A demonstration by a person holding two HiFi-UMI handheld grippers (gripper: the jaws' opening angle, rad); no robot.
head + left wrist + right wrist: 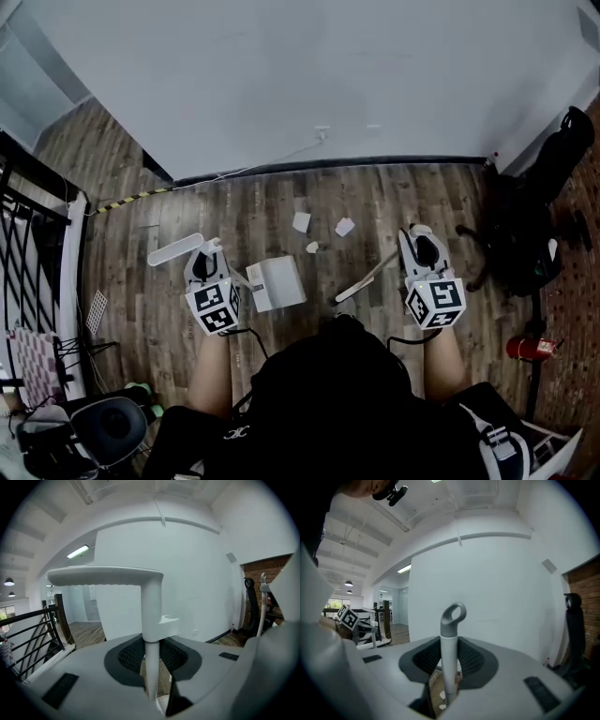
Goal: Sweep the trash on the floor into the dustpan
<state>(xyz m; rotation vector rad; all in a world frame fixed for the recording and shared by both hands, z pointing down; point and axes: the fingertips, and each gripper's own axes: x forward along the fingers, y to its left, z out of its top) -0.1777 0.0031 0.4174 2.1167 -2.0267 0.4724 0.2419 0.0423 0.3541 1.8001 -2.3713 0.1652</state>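
Note:
Three scraps of white paper trash (pixel 301 222), (pixel 345 227), (pixel 312 247) lie on the wood floor ahead of me. A white dustpan (pixel 277 283) rests on the floor just before them. Its upright white handle (pixel 151 616), with a T-shaped top, stands between the jaws of my left gripper (pixel 206 264), which is shut on it. My right gripper (pixel 422 247) is shut on the broom handle (pixel 450 639), white with a grey loop end. The broom (pixel 361 281) slants down and left, its lower end beside the dustpan.
A white wall (pixel 309 84) runs across the far side, with a cable (pixel 272 161) along its foot. A black railing (pixel 28 234) stands at the left. A black office chair (pixel 525 234) and a red fire extinguisher (pixel 530 349) are at the right.

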